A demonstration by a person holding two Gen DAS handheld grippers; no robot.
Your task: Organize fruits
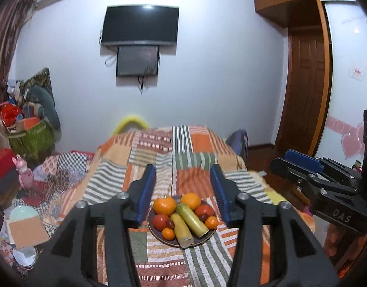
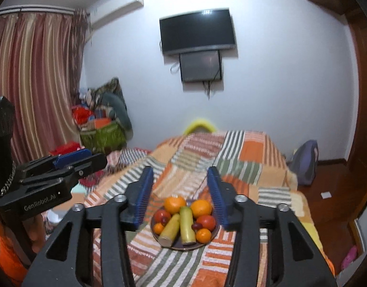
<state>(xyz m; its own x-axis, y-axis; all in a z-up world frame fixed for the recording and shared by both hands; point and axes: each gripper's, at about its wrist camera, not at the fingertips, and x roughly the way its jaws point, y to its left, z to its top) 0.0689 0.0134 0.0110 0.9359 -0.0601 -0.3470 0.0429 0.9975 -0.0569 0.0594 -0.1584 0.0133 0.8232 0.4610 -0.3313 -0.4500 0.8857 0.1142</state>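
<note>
At lower centre, the fruits [image 1: 183, 217] were piled on a plate [image 1: 159, 235] on the bed [image 1: 159, 148], framed by the released left gripper [image 1: 183, 180]. The right gripper [image 2: 181, 179] was likewise spread empty. Round oranges [image 2: 175, 204] could be rolled off by a careless nudge.

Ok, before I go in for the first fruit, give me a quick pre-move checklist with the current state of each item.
1. Left gripper jaws apart and empty: ok.
2. Right gripper jaws apart and empty: ok.
3. Plate resting flat on the striped bedspread: ok.
4. Fruit all on the plate, none rolled off: ok. The two green-yellow bananas lie across the middle, oranges at the far side, red apples on both sides.
5. Path from both grippers to the plate unobstructed: ok.
6. Destination for the sorted fruit in view: cannot tell; no second dish or basket shows near the plate.
</note>
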